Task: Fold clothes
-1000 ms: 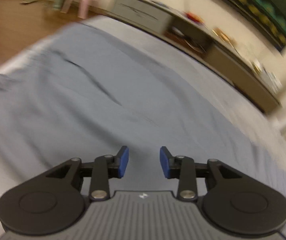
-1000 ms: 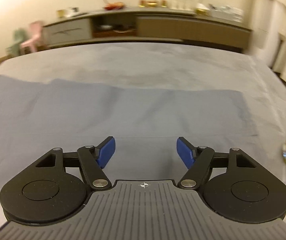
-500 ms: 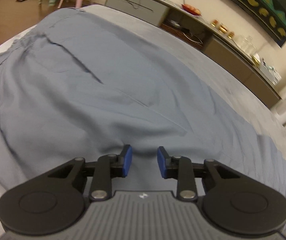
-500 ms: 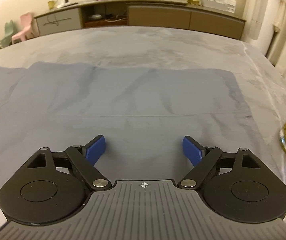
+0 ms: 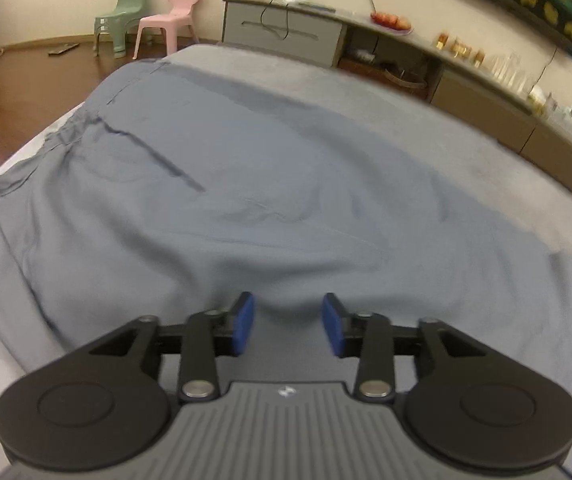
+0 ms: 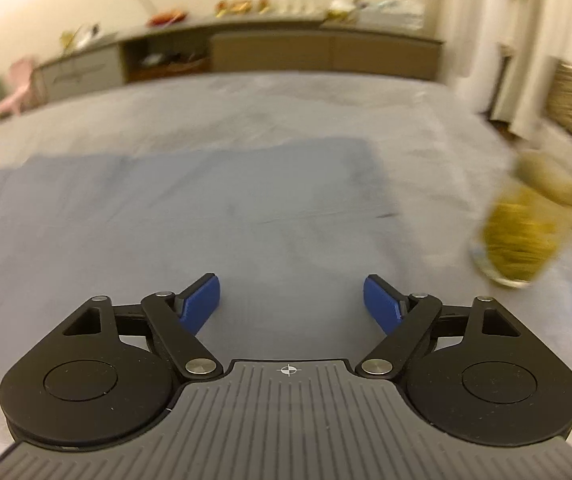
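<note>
Blue-grey trousers [image 5: 214, 184] lie spread flat on a grey bed [image 5: 425, 120]; their waistband is at the far left of the left wrist view. My left gripper [image 5: 287, 326] is open and empty, low over the cloth near a soft fold. In the right wrist view the trouser legs [image 6: 190, 208] stretch across, with the hem end at the right. My right gripper [image 6: 291, 306] is wide open and empty just above the legs.
A yellow, blurred object [image 6: 525, 224] sits on the bed at the right. A long low cabinet [image 5: 405, 64] with small items runs along the far wall. A pink chair [image 5: 170, 16] and a green chair [image 5: 118, 16] stand on the wooden floor.
The left gripper's jaws have opened wider than half a second ago. The right gripper opened wider over the second and swung right, so the yellow object shows more.
</note>
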`<state>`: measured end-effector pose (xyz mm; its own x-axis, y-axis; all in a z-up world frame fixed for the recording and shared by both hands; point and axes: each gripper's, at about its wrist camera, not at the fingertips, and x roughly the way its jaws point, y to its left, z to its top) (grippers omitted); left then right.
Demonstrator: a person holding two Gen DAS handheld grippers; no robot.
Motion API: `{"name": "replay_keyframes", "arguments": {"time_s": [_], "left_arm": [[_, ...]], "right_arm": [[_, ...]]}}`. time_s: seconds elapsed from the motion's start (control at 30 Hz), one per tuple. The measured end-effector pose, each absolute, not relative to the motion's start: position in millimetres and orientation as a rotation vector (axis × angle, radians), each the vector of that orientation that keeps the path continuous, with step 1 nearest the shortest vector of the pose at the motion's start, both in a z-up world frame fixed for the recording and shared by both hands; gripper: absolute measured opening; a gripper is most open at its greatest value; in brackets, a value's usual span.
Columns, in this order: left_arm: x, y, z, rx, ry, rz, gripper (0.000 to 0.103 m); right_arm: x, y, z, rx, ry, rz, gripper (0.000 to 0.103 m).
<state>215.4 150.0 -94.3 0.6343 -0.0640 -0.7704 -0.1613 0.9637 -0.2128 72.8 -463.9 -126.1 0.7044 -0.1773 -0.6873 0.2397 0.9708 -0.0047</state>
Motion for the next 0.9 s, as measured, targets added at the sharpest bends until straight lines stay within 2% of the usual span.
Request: {"name": "replay_keyframes", "arguments": {"time_s": [0.17, 0.2, 0.27, 0.3, 0.33, 0.53, 0.6, 0.7, 0.77, 0.8, 0.9], "left_arm": [[216, 99, -75, -0.366, 0.865, -0.076, 0.045], [216, 89, -71, -0.384, 0.86, -0.102, 0.045], [217, 63, -62, -0.412, 0.854, -0.166, 0.046], [221, 43, -58, -0.413, 0.858, -0.215, 0.046], [223, 24, -54, -0.417, 0.862, -0.266, 0.046], [227, -68, -40, -0.431, 0.854, -0.484, 0.047], [231, -83, -45, -0.451, 0.853, -0.52, 0.05], [242, -99, -67, -0.474, 0.884, -0.522, 0.05], [251, -106, -82, -0.502, 0.923, -0.525, 0.05], [255, -108, -88, -0.516, 0.94, -0.526, 0.05], [261, -121, -99, -0.513, 0.966, -0.545, 0.051]], "right_arm": [[68, -486, -142, 0.121, 0.788, -0.27, 0.082], [69, -486, -143, 0.118, 0.786, -0.262, 0.078], [71, -483, -141, 0.115, 0.771, -0.238, 0.052], [72, -481, -139, 0.123, 0.767, -0.211, 0.009], [74, -476, -138, 0.116, 0.764, -0.201, 0.005], [69, -403, -112, -0.146, 0.616, -0.137, 0.003], [64, -358, -105, -0.208, 0.565, -0.039, 0.003], [75, -306, -120, -0.272, 0.587, 0.06, 0.006], [87, -293, -133, -0.294, 0.647, 0.093, 0.016], [92, -287, -139, -0.304, 0.678, 0.107, 0.033], [85, -293, -129, -0.234, 0.68, 0.138, 0.047]]}}
